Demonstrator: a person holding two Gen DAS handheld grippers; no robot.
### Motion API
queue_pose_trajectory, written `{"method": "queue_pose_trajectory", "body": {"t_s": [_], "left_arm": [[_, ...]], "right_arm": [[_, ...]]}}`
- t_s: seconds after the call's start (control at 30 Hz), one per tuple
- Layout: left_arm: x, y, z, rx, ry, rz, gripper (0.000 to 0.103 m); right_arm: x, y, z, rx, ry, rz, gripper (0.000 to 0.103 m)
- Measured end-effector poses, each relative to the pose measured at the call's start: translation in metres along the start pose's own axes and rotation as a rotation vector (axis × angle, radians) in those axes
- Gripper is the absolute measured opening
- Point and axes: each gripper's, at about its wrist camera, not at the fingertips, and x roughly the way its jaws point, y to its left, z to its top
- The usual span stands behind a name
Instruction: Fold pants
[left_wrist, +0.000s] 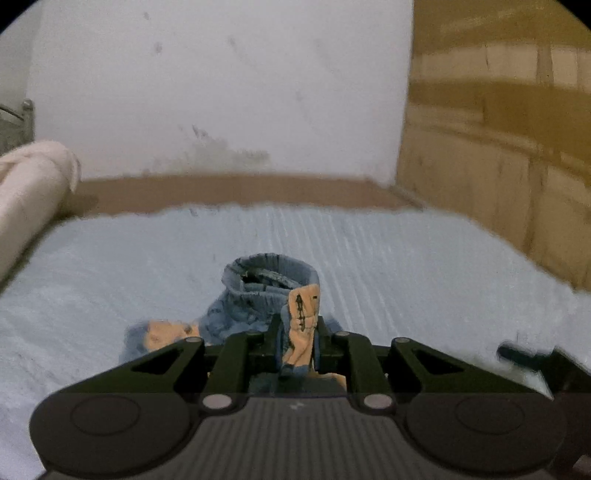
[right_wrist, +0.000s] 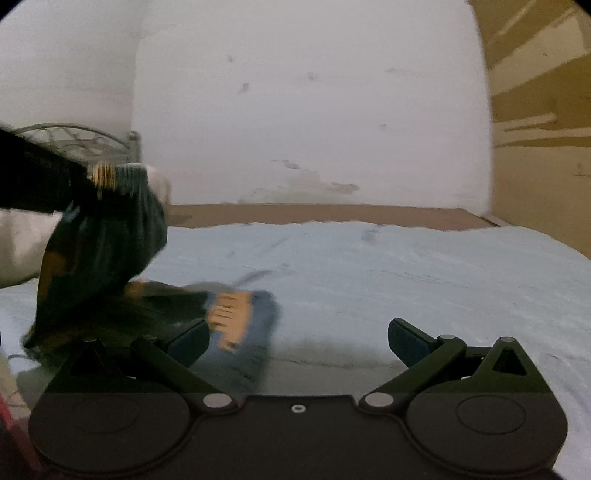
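Observation:
The small blue pants (left_wrist: 255, 295) with orange patches hang over the light blue bedsheet (left_wrist: 406, 258). Their elastic waistband opens upward. My left gripper (left_wrist: 297, 332) is shut on an orange-patched fold of the pants and holds them up. In the right wrist view the pants (right_wrist: 236, 325) hang at the left, dark and blurred, with a leg end on the sheet. My right gripper (right_wrist: 297, 343) is open and empty, just right of the pants' leg. The left gripper's body (right_wrist: 44, 181) shows at the far left there.
A rolled cream blanket (left_wrist: 29, 199) lies at the bed's left side. A brown strip (left_wrist: 240, 192) borders the far edge under a white wall. A wooden cabinet (left_wrist: 498, 147) stands at the right. A metal bed frame (right_wrist: 74, 136) shows at the far left.

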Motion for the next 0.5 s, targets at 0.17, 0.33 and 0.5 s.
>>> {"method": "queue_pose_trajectory", "body": {"t_s": [0.17, 0.33, 0.5], "left_arm": [[0.023, -0.011, -0.020, 0.002, 0.086, -0.042, 0.028], [0.010, 0.008, -0.030, -0.092, 0.064, -0.098, 0.065], [-0.010, 0.026, -0.031, -0.137, 0.027, -0.052, 0.087]], "right_arm": [[-0.008, -0.021, -0.014, 0.032, 0.023, -0.063, 0.102], [-0.007, -0.030, -0.021, 0.056, 0.044, -0.084, 0.102], [-0.002, -0.024, -0.019, 0.057, 0.059, -0.061, 0.102]]}}
